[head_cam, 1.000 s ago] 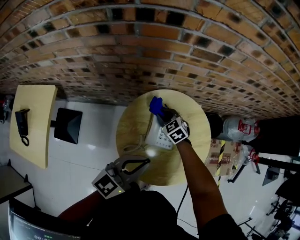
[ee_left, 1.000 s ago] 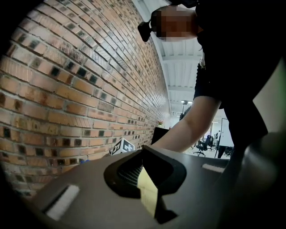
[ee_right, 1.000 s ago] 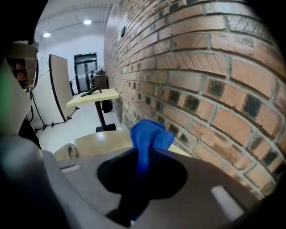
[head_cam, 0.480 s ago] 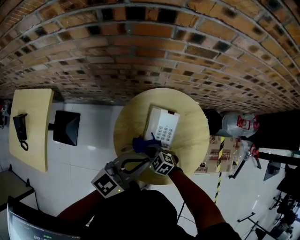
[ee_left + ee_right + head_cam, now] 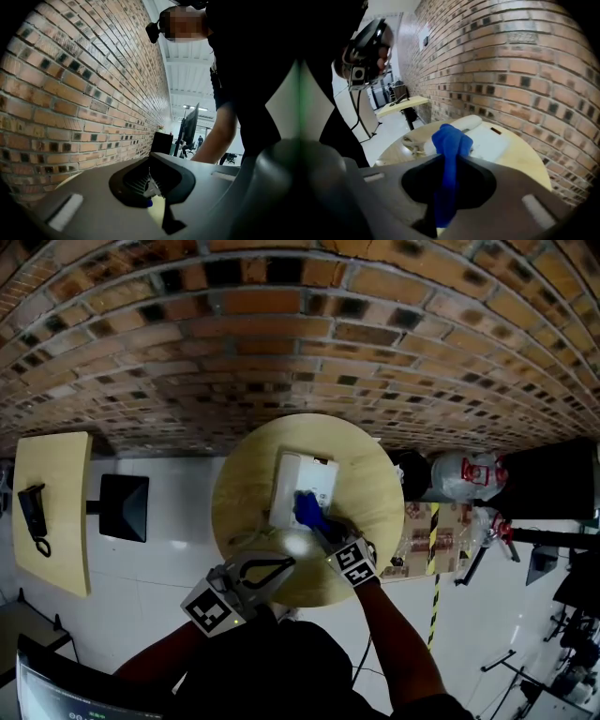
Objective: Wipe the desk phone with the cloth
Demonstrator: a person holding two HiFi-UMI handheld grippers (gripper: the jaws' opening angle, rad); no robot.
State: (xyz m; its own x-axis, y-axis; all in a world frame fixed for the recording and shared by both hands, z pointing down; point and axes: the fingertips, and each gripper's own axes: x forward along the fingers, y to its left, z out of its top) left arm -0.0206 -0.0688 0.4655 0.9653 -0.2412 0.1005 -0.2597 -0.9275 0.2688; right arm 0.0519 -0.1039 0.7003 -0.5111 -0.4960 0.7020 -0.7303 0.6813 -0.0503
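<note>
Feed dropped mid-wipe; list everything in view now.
round table: one, light wood, centre, by the brick wall
desk phone: one, white, on the round table
cloth: one, blue, at the phone's near end
side table: one, light wood, far left
black phone: one, black, on the side table
square base: one, black, floor beside the side table
plastic bag: one, clear, right of the round table
right gripper: one, grey, shut on the cloth
left gripper: one, grey, shut, empty, at the table's near edge
</note>
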